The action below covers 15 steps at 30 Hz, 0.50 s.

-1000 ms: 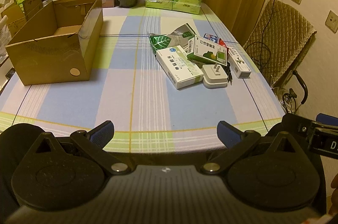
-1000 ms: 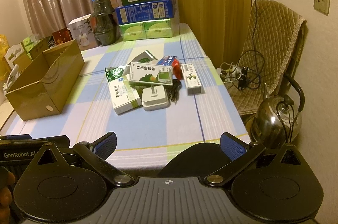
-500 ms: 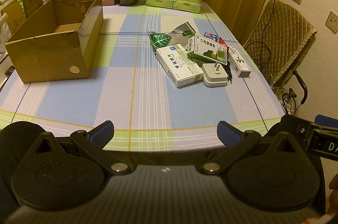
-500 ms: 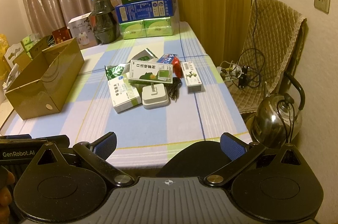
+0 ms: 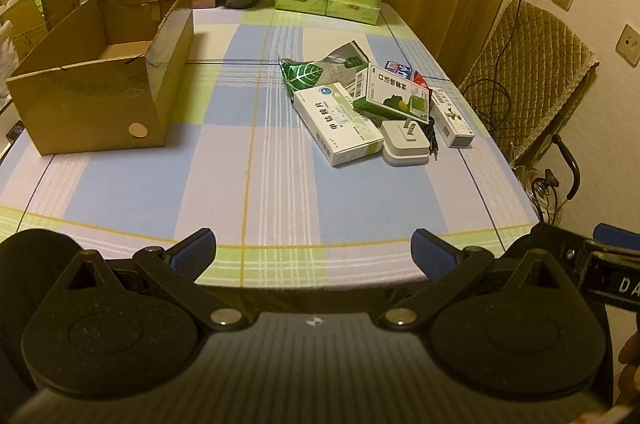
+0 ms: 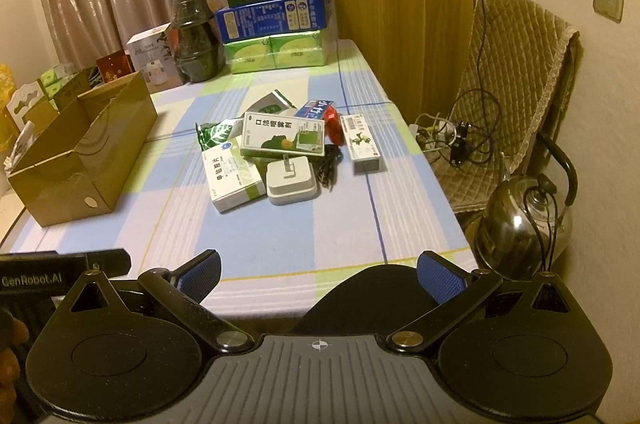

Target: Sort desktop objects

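Ahead and right of the left tool point(image 5: 314, 252), a jumbled pile sits on the checked worktop point(image 5: 248, 160): a white medicine box point(image 5: 338, 122), a green-and-white box point(image 5: 394, 96) leaning on it, a white charger point(image 5: 405, 143), a green foil packet point(image 5: 306, 74). The right tool point(image 6: 318, 274) faces the same pile. Both tools are spread wide, holding nothing. Ahead left stands an open cardboard box point(image 5: 100, 112); only its bare floor shows.

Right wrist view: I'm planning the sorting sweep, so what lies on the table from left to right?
cardboard box → white medicine box with green stripe → white charger block → black cable → narrow white box
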{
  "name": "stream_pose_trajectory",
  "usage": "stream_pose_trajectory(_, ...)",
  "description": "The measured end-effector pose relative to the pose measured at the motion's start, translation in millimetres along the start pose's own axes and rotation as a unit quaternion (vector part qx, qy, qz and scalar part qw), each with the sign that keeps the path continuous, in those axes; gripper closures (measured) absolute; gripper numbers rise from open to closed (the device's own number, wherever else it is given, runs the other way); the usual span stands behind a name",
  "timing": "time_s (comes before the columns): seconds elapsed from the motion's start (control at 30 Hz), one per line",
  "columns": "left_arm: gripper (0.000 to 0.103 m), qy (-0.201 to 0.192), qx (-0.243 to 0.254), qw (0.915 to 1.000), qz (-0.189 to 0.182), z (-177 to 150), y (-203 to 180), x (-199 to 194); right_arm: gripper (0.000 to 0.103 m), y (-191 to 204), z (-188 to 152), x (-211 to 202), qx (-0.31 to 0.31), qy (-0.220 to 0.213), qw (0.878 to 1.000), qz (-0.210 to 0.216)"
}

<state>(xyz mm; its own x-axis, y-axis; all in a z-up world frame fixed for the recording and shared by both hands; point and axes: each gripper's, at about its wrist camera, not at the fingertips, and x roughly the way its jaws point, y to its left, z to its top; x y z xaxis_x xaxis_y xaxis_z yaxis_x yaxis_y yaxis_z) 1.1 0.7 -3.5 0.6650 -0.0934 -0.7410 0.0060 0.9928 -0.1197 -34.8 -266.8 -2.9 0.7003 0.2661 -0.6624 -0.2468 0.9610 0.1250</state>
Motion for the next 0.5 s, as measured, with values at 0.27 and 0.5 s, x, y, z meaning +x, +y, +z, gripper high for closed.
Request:
stream_pose_trajectory(0.27,0.001,-0.005,-0.009,0.9999,-0.010,17.1,2.4,10.3,0.002,-13.5,13.0,10.0,0.000,-0.004,1.000,-0.002)
stream_pose_trajectory(0.5,0.001,0.003,-0.011,0.9999,-0.010,39.9,-0.7,41.1,0.002,-31.6,45.0,32.2,-0.001,-0.008,1.000,-0.004)
